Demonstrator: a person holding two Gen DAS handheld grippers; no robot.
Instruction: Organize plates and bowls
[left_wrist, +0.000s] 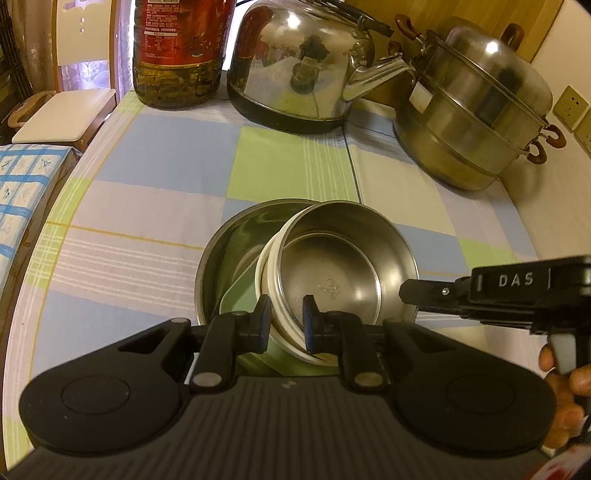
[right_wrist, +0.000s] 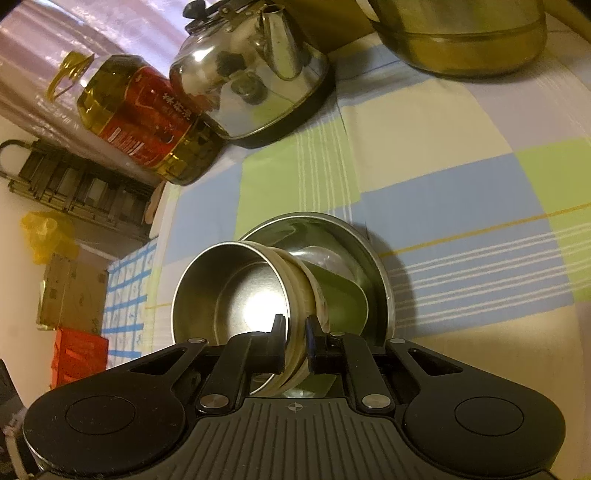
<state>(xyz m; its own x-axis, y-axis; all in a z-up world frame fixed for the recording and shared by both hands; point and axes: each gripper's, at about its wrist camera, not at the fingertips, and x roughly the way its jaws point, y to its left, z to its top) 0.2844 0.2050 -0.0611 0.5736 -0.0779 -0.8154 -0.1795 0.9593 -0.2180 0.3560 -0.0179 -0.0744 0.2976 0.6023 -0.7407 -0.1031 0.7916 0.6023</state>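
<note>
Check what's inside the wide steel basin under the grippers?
In the wide steel basin: a green dish, and tilted on it a small steel bowl nested in a cream bowl. Both hand-held grippers clamp the bowls' rims. Basin floor mostly covered.

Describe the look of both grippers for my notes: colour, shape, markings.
Both are matte black. The left gripper has a ribbed grey deck, two round lobes, silver pivot pins and blue-edged fingers. The right gripper matches it; seen from the left wrist, its side reads "DAS" in white.

Both grippers matte black w/ ribbed grey top, 2 round discs, silver pivot pins, blue-edged fingers (left_wrist: 263, 317).
</note>
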